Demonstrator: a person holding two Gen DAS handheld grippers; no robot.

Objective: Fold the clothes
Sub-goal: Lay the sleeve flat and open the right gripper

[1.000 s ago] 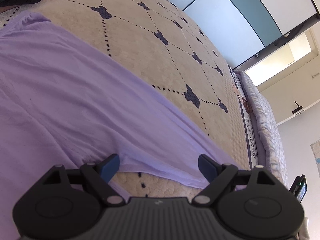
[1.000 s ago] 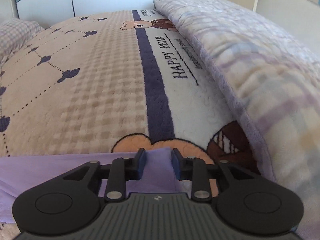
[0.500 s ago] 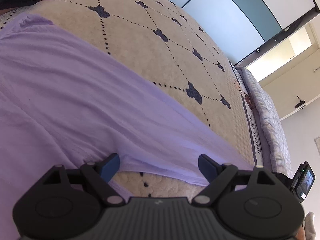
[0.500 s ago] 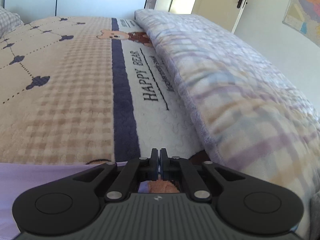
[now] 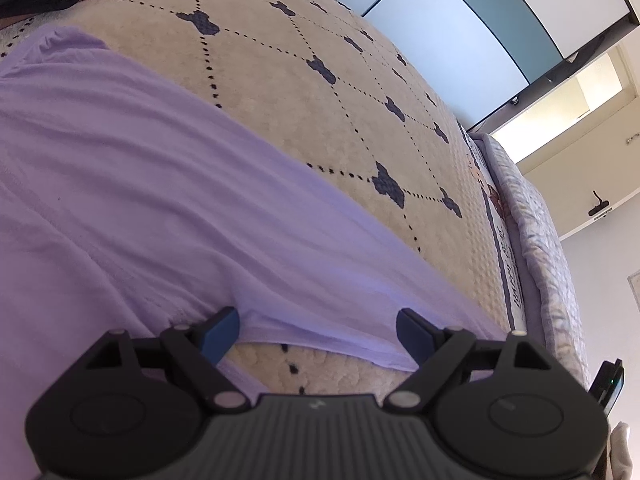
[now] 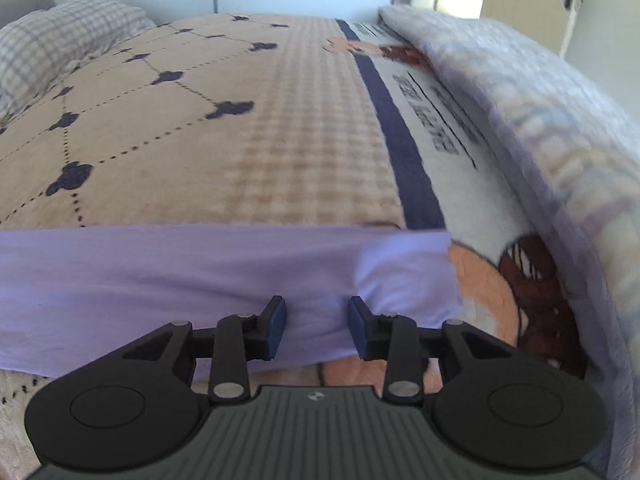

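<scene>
Bed surface filled both views: one beige blanket [image 6: 248, 152] with dark motifs on dotted diamonds, one navy stripe [image 6: 404, 148] beside blurred lettering, one plaid pillow [image 6: 52, 48] at the head, one checked quilt [image 6: 552, 152] bunched along the right side. Counted one garment, a lilac cloth [image 5: 132, 184], and my two grippers.

From the right wrist view the cloth lay as a flat band, long axis running left to right across the blanket, its right end [image 6: 404, 276] folded over and stopping just short of the quilt. From the left wrist view its far edge ran diagonally, down toward the right.

My left gripper [image 5: 318, 332] stood wide apart, straddling the cloth's near hem, pads not pressing it. My right gripper [image 6: 317, 326] was opening, cloth beneath and between its fingertips, pads off the fabric.

Bare blanket stretched beyond the cloth's far edge up to the pillow. The quilt hemmed in the right.
</scene>
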